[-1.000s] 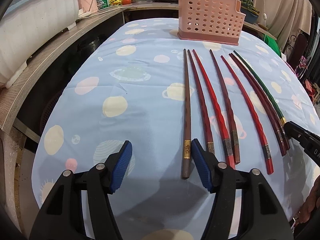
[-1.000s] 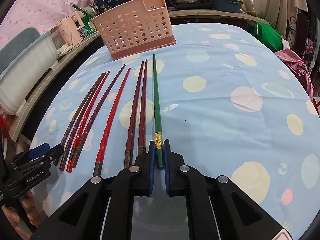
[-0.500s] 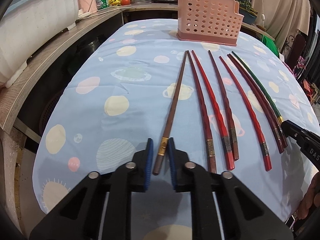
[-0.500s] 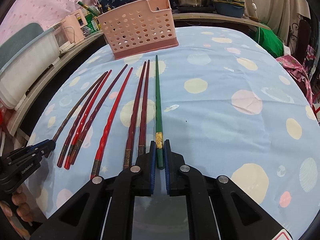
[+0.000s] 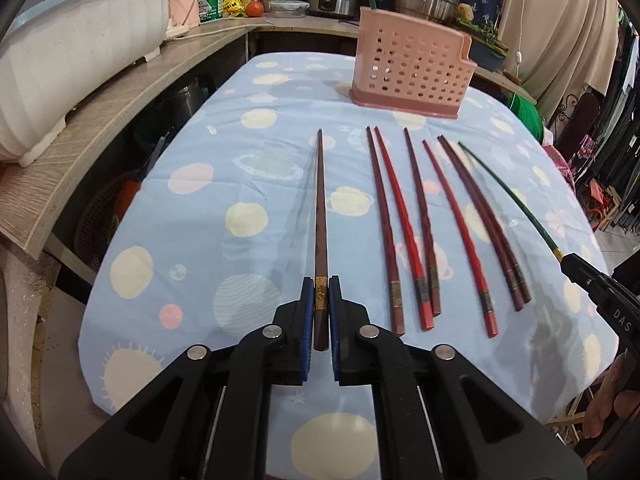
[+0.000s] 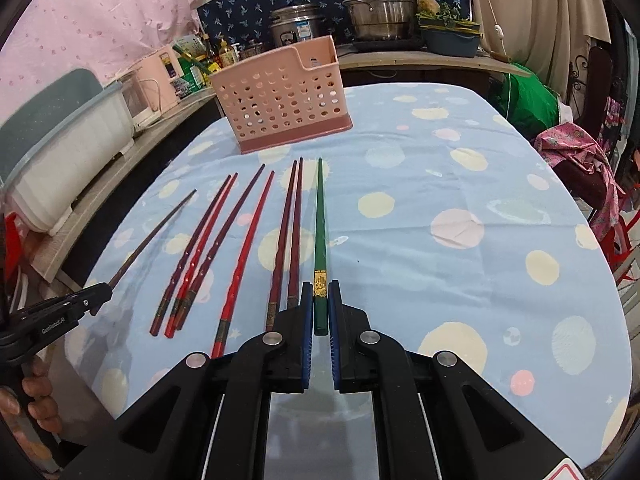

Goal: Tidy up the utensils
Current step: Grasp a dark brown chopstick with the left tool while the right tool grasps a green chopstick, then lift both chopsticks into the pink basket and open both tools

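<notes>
My left gripper (image 5: 321,294) is shut on the thick end of a brown chopstick (image 5: 320,216) and holds it raised above the tablecloth, pointing at the far end. My right gripper (image 6: 320,300) is shut on the thick end of a green chopstick (image 6: 320,216), also raised. Each shows in the other view: the green chopstick (image 5: 516,204) at the right, the brown chopstick (image 6: 156,232) at the left. Several red and dark red chopsticks (image 5: 416,232) lie side by side between them. A pink perforated utensil basket (image 5: 412,68) stands at the far end.
The table has a blue cloth with pale dots (image 5: 200,208). A wooden counter (image 5: 92,136) with a white tub (image 5: 72,52) runs along the left. Pots and bottles stand behind the basket (image 6: 376,12). Clothes lie to the right (image 6: 576,152).
My left gripper closed on the brown chopstick, swung it away from the row and lifted it. My right gripper stayed shut on the green chopstick and raised it off the table.
</notes>
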Demonstrator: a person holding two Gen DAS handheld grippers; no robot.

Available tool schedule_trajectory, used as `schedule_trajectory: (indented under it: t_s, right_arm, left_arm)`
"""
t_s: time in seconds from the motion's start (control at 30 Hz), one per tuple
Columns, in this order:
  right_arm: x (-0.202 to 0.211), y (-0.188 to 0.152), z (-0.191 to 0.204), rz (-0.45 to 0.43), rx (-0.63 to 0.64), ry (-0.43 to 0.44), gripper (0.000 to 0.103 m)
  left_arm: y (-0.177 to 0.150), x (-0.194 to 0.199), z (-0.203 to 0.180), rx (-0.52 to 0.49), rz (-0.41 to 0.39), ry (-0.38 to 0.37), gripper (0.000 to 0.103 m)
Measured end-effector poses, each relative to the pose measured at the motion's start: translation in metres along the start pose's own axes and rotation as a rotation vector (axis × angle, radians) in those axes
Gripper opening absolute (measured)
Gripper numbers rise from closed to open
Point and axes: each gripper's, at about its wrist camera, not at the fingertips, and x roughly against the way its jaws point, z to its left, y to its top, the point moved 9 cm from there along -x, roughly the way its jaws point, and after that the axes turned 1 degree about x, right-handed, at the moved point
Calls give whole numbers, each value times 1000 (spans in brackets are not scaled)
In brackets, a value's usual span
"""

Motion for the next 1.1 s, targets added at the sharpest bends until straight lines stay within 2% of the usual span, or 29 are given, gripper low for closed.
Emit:
schedule_trajectory:
  t_s: [0.23,0.53,0.7,1.1]
  right_arm:
    - [41,35,-4,-98,-46,31,7]
    - [80,101,-15,-235,-83,48,7]
    - [88,134,-15,-288,-64,43,7]
    - [89,192,-10,-352,-58,65,7]
  left_arm:
    - [33,41,-3,22,-80,-19,7]
    - [87,76,-12,4,-180,-26,7]
    - [124,84,-17,-9,-226,-22,7]
    - [195,97,-29,-27,-304,-48,7]
